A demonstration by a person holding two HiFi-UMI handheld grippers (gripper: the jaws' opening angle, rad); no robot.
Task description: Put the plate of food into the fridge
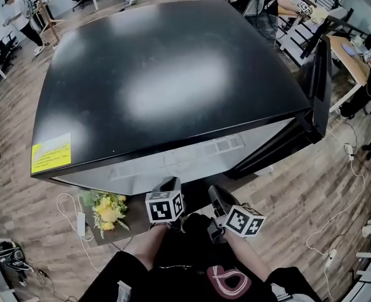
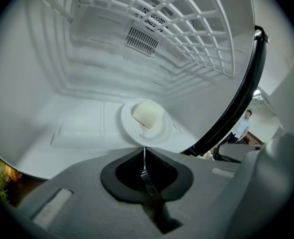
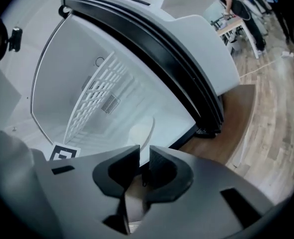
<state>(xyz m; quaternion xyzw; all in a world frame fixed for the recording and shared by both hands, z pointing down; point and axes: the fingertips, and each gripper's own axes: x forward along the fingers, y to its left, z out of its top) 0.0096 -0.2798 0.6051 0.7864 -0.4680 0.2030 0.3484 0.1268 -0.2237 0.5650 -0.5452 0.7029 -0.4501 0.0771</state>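
**Holding the plate (image 2: 128,127) low inside the open fridge (image 1: 173,74)**

Head view: the fridge's black top fills the middle. Its door (image 1: 322,80) stands open off the right front corner, and bare wooden floor runs along the front edge. The left gripper (image 1: 169,189) and right gripper (image 1: 219,201) sit side by side just below that front edge, near its middle. Yellow flowers (image 1: 108,209) lie below the left front corner.

Left gripper view: the jaws are pressed together on the plate's near rim. The plate is round and white, low over the white cavity floor, with open room to its left and behind it. A wire shelf (image 2: 187,29) hangs well above. A pale, rounded lump of food (image 2: 147,113) rests on the plate's far half.

Right gripper view: the jaws stand narrow, nipping the plate's rim, which shows almost edge-on. The fridge's black front edge (image 3: 187,83) arcs close by on the right, with floor beyond it.
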